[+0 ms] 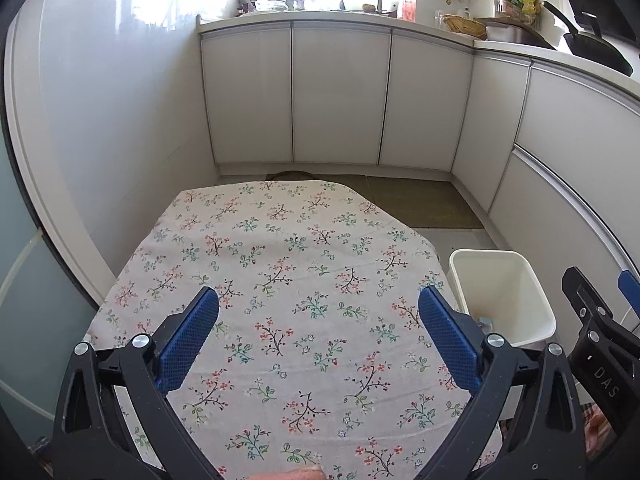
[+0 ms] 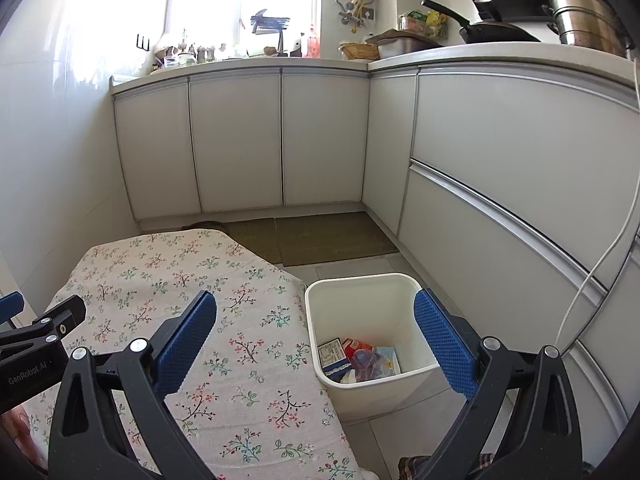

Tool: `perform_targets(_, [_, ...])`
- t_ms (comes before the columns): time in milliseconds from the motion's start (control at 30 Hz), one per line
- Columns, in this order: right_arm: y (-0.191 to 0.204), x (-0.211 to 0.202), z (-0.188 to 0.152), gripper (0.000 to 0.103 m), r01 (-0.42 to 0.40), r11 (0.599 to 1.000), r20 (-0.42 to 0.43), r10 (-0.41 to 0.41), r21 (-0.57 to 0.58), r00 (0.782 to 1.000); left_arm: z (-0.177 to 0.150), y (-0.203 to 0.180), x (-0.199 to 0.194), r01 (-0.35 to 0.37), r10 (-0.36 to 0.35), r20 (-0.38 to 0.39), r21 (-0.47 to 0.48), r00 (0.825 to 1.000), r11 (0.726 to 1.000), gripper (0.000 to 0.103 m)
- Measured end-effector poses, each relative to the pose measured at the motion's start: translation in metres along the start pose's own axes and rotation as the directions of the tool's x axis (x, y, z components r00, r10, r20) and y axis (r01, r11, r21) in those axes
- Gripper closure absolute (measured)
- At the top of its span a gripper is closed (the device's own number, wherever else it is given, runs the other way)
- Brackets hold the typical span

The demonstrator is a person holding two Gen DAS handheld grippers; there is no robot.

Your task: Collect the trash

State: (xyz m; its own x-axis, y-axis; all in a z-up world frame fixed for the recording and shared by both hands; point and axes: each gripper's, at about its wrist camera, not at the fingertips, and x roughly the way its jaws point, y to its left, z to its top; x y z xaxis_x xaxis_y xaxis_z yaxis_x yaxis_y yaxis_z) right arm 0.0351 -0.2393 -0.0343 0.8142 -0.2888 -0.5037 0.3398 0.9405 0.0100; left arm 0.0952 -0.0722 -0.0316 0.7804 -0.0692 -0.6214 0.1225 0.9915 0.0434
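A white plastic bin (image 2: 394,382) stands on the floor to the right of a table with a floral cloth (image 2: 224,344). Inside the bin lie several bits of trash (image 2: 358,358): a small box, red and blue wrappers. My right gripper (image 2: 315,334) hovers open over the bin's near left corner and the table edge, nothing between its blue pads. My left gripper (image 1: 319,328) is open above the floral cloth (image 1: 280,272), holding nothing. The bin (image 1: 502,300) shows at the right of the left wrist view. No trash is visible on the cloth.
White kitchen cabinets (image 2: 240,140) wrap around the back and right, with a cluttered counter (image 2: 280,56) on top. Brown mats (image 2: 320,240) lie on the floor beyond the table. A white cable (image 2: 600,264) hangs at the right. The other gripper's body (image 1: 600,344) is beside the bin.
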Motion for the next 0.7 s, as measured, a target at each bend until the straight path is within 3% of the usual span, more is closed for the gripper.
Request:
perform_targets(367, [-0.0004, 0.0009, -0.0004, 0.007, 0.004, 1.0, -0.002, -0.004, -0.004, 1.0, -0.0006, -0.0008, -0.0021, -0.009, 0.008, 0.019, 0.008, 1.0, 1.0, 0.008])
perform_targets(700, [-0.0012, 0.0026, -0.0011, 0.007, 0.002, 1.0, -0.013, -0.002, 0.004, 1.0, -0.0006, -0.0054, -0.0046, 0.004, -0.007, 0.048, 0.046, 0.999, 0.999, 0.019])
